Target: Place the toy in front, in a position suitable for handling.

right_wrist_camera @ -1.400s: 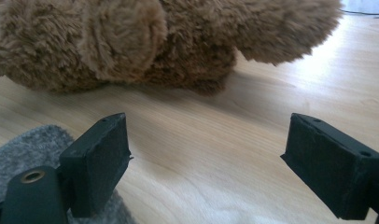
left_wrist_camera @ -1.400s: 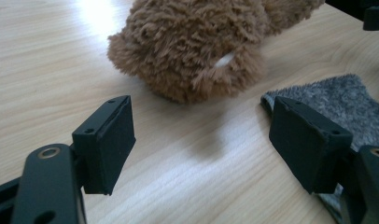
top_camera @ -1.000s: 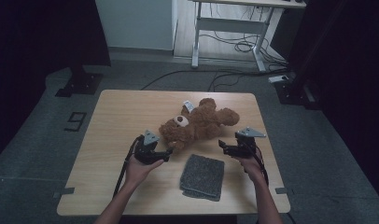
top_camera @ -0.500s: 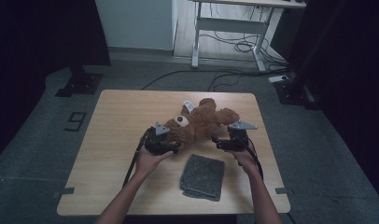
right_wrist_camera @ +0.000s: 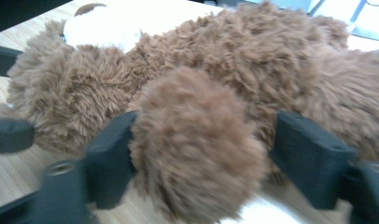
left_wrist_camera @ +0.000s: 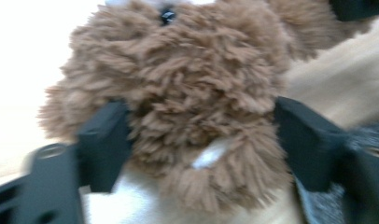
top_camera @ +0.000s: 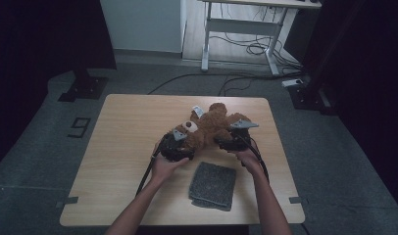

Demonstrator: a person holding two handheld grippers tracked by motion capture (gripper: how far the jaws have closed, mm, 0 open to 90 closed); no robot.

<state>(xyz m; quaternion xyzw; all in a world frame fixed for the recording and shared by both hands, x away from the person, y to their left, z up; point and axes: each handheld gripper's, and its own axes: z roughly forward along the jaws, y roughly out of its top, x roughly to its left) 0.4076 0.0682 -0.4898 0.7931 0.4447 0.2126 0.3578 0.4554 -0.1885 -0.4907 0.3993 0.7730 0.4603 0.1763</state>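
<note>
grey cloth near teddy bear; left tabletop bare.

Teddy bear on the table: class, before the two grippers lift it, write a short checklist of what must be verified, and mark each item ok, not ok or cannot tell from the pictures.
1. Left gripper has part of the teddy bear between its jaws, which have just been closing: ok.
2. Left pads pressing firmly on the fur: cannot tell; the fur reaches both jaws, but the picture is blurred.
3. Right gripper straddles a rounded furry limb, its jaws having just been closing: ok.
4. Right pads gripping tightly: cannot tell.
5. Grey folded cloth lies apart from the bear, nearer the person: ok.
6. Bear rests on the wooden table, away from its edges: ok.
</note>
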